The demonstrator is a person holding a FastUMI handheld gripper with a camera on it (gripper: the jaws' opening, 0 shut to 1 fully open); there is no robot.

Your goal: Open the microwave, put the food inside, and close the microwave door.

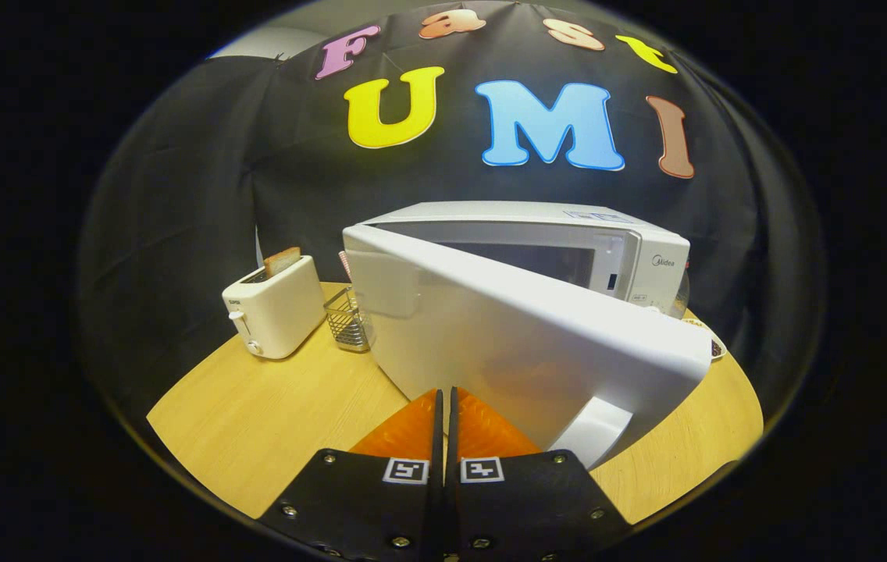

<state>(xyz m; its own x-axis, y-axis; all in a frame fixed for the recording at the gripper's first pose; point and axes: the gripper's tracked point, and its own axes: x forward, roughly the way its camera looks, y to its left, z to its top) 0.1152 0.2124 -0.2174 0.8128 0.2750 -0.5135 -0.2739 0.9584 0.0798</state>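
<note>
- Two fingers (443, 406) pressed together, pinching nothing, tips against the door (521, 336).
- Door half-open, swung out from the microwave (553, 234), just ahead of the gripper (443, 410).
- Food cannot be told.

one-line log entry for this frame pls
phase: door handling | microwave door: partly open, swung toward gripper | gripper: shut, empty, fingertips at door face | toaster: beside microwave, bread in slot | food: not identifiable

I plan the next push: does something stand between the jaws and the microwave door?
Nothing visible does. The gripper, jaws together and empty, points straight at the half-open white microwave door, just ahead of it over the round wooden table.
</note>
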